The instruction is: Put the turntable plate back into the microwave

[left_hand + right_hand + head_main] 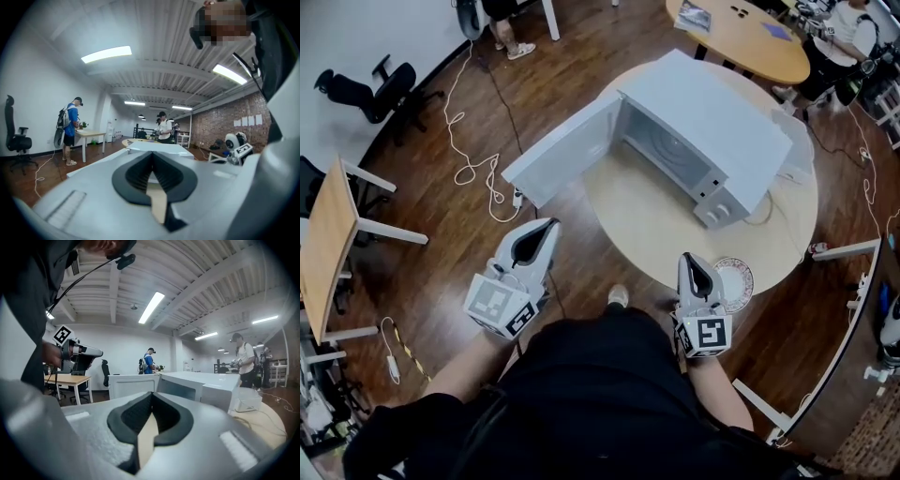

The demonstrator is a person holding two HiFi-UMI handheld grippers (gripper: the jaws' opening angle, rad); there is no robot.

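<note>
A white microwave (712, 141) stands on the round wooden table (656, 234) with its door (562, 155) swung wide open to the left; its cavity looks empty. The turntable plate (741, 283), round with a red patterned rim, lies at the table's near edge, partly hidden behind my right gripper (689, 259). That gripper is shut and empty, just left of the plate. My left gripper (549, 225) is shut and empty over the floor, below the open door. The left gripper (152, 153) and the right gripper (152, 393) both face the microwave (206, 383) from a distance.
White cables (469, 159) trail over the wooden floor at left. A black office chair (370, 94) and a wooden desk (328, 234) stand at far left. Another oval table (750, 37) and seated and standing people are beyond. A cable and small box (792, 173) lie behind the microwave.
</note>
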